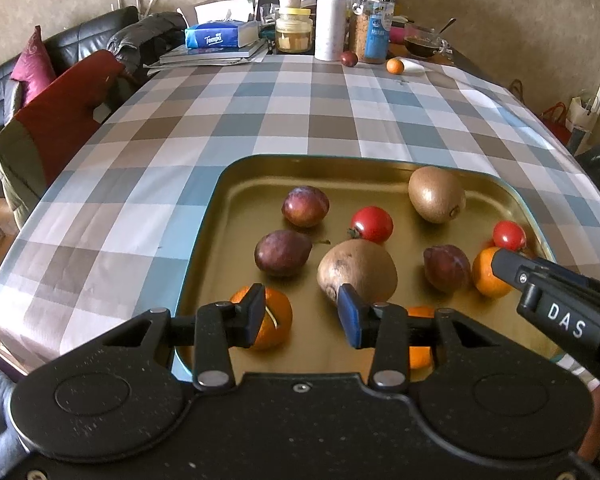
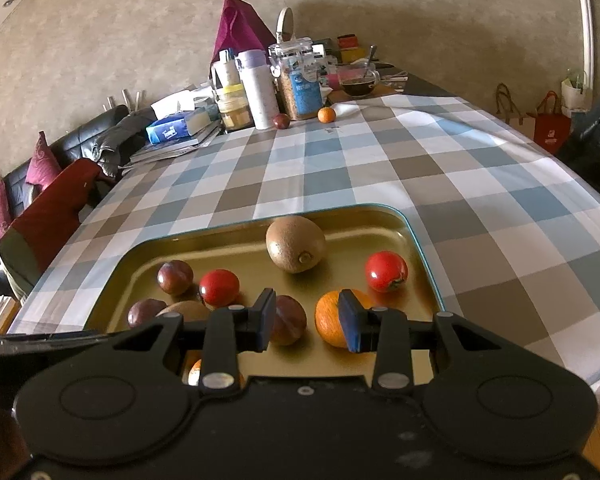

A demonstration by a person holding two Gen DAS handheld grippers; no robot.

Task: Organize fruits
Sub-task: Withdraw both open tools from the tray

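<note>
A gold tray point(image 1: 236, 184) point(image 2: 140, 252) on the checked tablecloth holds several fruits: two kiwis point(image 1: 436, 194) point(image 1: 358, 270), plums point(image 1: 305, 206) point(image 1: 283, 253) point(image 1: 446, 268), two tomatoes point(image 1: 372, 224) point(image 1: 509, 235) and oranges point(image 1: 278, 320) point(image 1: 486, 274). My left gripper point(image 1: 302, 314) is open and empty over the tray's near edge. My right gripper point(image 2: 308, 326) is open and empty, hovering over a plum point(image 2: 288, 320) and an orange point(image 2: 330, 322); its body shows at the right of the left wrist view point(image 1: 560, 304). A loose plum point(image 1: 349, 59) point(image 2: 281, 121) and orange point(image 1: 395, 66) point(image 2: 326, 115) lie at the table's far end.
The far end holds a tissue pack point(image 1: 216, 36), jars point(image 1: 294, 30), a white bottle point(image 1: 330, 20), a cereal container point(image 1: 374, 24) and a glass cup point(image 1: 422, 42). A red-covered chair point(image 1: 60, 120) and a black sofa point(image 1: 80, 40) stand to the left.
</note>
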